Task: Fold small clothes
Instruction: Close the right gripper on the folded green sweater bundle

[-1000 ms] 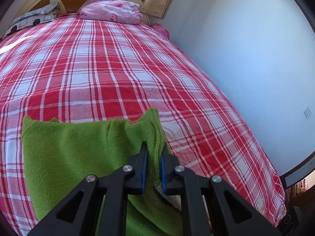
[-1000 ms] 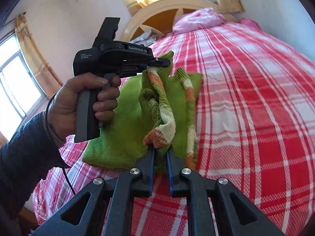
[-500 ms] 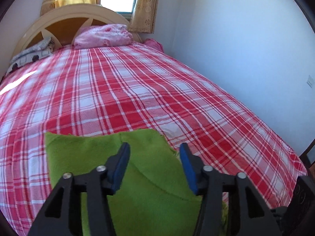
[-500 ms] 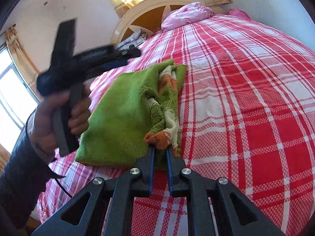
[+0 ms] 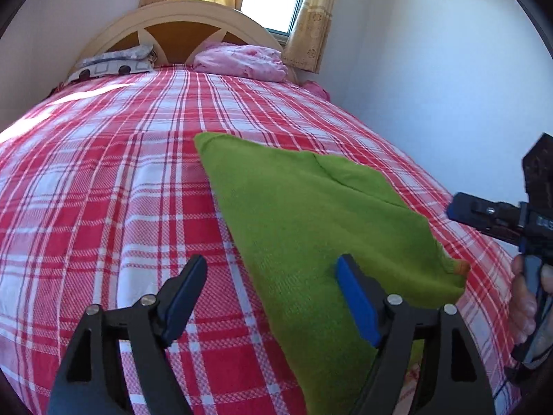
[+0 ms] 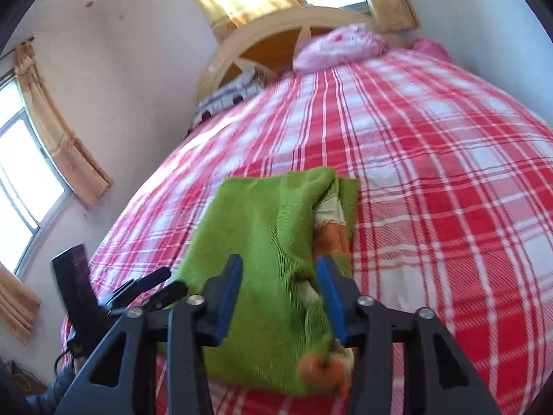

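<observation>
A small green knitted garment [image 5: 311, 221] with orange and white striped trim lies folded on the red plaid bed [image 5: 103, 180]. My left gripper [image 5: 273, 297] is wide open and empty above its near left edge. In the right wrist view the garment [image 6: 262, 249] lies flat with its striped trim [image 6: 328, 228] showing along the right side. My right gripper [image 6: 280, 294] is open just above the garment's near end, holding nothing. The right gripper also shows at the right edge of the left wrist view [image 5: 497, 218], and the left gripper at the lower left of the right wrist view [image 6: 138, 290].
A pink pillow [image 5: 242, 60] and a patterned pillow [image 5: 114, 64] lie by the arched headboard [image 5: 179, 24]. A white wall [image 5: 432, 69] runs along the bed's right side. Curtained windows [image 6: 52, 145] stand on the left.
Both grippers have let go of the garment and opened. The garment, held up a second ago, now lies flat on the bed. Both grippers have pulled back.
</observation>
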A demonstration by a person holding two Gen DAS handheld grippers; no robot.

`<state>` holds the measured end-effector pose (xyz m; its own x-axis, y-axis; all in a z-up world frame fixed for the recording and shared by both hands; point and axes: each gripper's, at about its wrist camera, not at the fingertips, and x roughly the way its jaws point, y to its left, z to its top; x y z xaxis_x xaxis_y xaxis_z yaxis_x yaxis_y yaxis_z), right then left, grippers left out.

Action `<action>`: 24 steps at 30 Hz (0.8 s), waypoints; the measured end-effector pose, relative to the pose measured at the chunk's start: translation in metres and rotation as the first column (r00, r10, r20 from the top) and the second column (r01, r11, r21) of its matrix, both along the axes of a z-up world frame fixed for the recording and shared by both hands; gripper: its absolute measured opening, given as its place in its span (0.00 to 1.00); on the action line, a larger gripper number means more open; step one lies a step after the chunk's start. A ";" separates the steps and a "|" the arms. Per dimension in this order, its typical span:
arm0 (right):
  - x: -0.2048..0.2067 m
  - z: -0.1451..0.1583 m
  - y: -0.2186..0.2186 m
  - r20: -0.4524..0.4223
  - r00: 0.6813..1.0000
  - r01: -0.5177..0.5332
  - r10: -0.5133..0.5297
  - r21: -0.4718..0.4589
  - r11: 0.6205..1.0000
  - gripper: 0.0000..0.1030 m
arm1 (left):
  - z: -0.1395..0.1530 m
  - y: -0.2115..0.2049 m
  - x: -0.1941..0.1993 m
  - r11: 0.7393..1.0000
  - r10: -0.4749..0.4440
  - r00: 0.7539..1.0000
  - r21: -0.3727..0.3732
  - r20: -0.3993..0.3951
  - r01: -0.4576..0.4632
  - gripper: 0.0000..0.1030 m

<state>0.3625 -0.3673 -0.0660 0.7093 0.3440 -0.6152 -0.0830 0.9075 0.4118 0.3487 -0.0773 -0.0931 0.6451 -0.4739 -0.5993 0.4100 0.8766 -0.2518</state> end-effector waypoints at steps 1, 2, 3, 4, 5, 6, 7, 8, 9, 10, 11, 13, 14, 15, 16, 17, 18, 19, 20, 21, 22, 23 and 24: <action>0.012 -0.005 0.001 -0.031 1.000 -0.004 0.004 0.001 1.000 0.40 | -0.001 -0.001 0.001 1.000 0.000 1.000 -0.007 0.001 0.000 0.78; 0.024 -0.012 0.001 -0.061 0.998 -0.008 0.009 0.010 1.000 0.39 | -0.002 -0.001 0.001 1.000 0.000 1.000 -0.013 0.002 0.000 0.78; 0.032 -0.019 0.002 -0.090 0.996 -0.023 0.025 0.023 0.999 0.28 | -0.002 -0.001 0.001 1.000 -0.002 1.000 -0.021 0.002 0.002 0.78; 0.038 -0.026 0.004 -0.119 0.992 -0.033 0.034 0.015 0.999 0.18 | -0.003 0.000 0.002 1.000 -0.003 1.000 -0.030 0.000 0.003 0.78; 0.039 -0.028 0.005 -0.126 0.992 -0.011 0.009 -0.019 1.000 0.14 | -0.003 0.002 0.001 0.999 -0.004 1.000 -0.038 0.000 0.004 0.78; 0.038 -0.027 0.006 -0.119 0.993 -0.004 0.000 -0.031 1.000 0.12 | -0.004 0.005 -0.001 0.999 -0.004 1.000 -0.045 -0.001 0.004 0.78; 0.032 -0.020 0.007 -0.090 0.996 0.003 -0.007 -0.049 0.999 0.12 | -0.005 0.006 -0.002 0.999 -0.004 1.000 -0.051 -0.003 0.004 0.79; 0.025 -0.012 0.008 -0.056 0.998 0.014 -0.018 -0.071 0.997 0.11 | -0.005 0.007 -0.003 0.998 -0.004 1.000 -0.055 -0.004 0.003 0.84; 0.018 -0.004 0.008 -0.022 0.999 0.026 -0.029 -0.094 0.995 0.11 | -0.006 0.008 -0.004 0.998 0.001 1.000 -0.055 -0.001 -0.001 0.87; 0.012 0.002 0.008 0.000 0.999 0.038 -0.038 -0.107 0.994 0.11 | -0.006 0.008 -0.005 0.999 0.002 1.000 -0.052 0.001 -0.002 0.88; 0.011 0.004 0.007 0.004 0.999 0.051 -0.051 -0.120 0.992 0.11 | -0.006 0.007 -0.006 0.999 -0.004 1.000 -0.047 0.001 0.004 0.88; 0.018 -0.008 0.001 -0.037 0.996 0.079 -0.085 -0.154 0.985 0.11 | -0.008 0.000 -0.007 1.000 -0.017 1.000 -0.016 -0.004 0.017 0.91; 0.024 -0.020 -0.002 -0.077 0.993 0.082 -0.095 -0.153 0.985 0.11 | -0.009 -0.006 -0.007 1.000 -0.025 1.000 0.015 -0.010 0.026 0.93; 0.027 -0.029 -0.006 -0.099 0.990 0.087 -0.103 -0.151 0.985 0.11 | -0.011 -0.010 -0.007 0.999 -0.034 0.999 0.038 -0.017 0.035 0.93; 0.028 -0.035 -0.009 -0.104 0.989 0.092 -0.108 -0.150 0.984 0.11 | -0.013 -0.015 -0.006 0.997 -0.036 0.999 0.061 -0.024 0.038 0.94; 0.027 -0.038 -0.010 -0.097 0.990 0.091 -0.106 -0.150 0.984 0.11 | -0.014 -0.018 -0.005 0.996 -0.034 0.999 0.079 -0.032 0.036 0.95; 0.025 -0.036 -0.010 -0.090 0.990 0.095 -0.110 -0.149 0.984 0.12 | -0.016 -0.019 -0.005 0.995 -0.034 0.999 0.091 -0.037 0.037 0.96; 0.021 -0.032 -0.011 -0.084 0.990 0.104 -0.117 -0.144 0.984 0.12 | -0.016 -0.019 -0.005 0.995 -0.035 0.999 0.095 -0.040 0.039 0.97; 0.019 -0.026 -0.009 -0.078 0.989 0.110 -0.122 -0.144 0.983 0.15 | -0.016 -0.019 -0.004 0.995 -0.032 0.999 0.095 -0.044 0.036 0.98; 0.015 -0.018 -0.005 -0.061 0.990 0.118 -0.129 -0.163 0.980 0.21 | -0.017 -0.019 -0.004 0.995 -0.026 0.999 0.095 -0.047 0.031 0.99; 0.009 -0.005 0.003 -0.015 0.991 0.129 -0.135 -0.212 0.969 0.23 | -0.017 -0.018 -0.004 0.995 -0.027 0.998 0.093 -0.051 0.031 0.99; 0.008 0.005 0.013 0.028 0.992 0.129 -0.126 -0.252 0.959 0.24 | -0.018 -0.018 -0.003 0.995 -0.026 0.998 0.093 -0.056 0.032 0.99; 0.005 0.017 0.027 0.075 0.993 0.107 -0.089 -0.285 0.953 0.24 | -0.019 -0.019 -0.003 0.995 -0.024 0.998 0.097 -0.059 0.030 1.00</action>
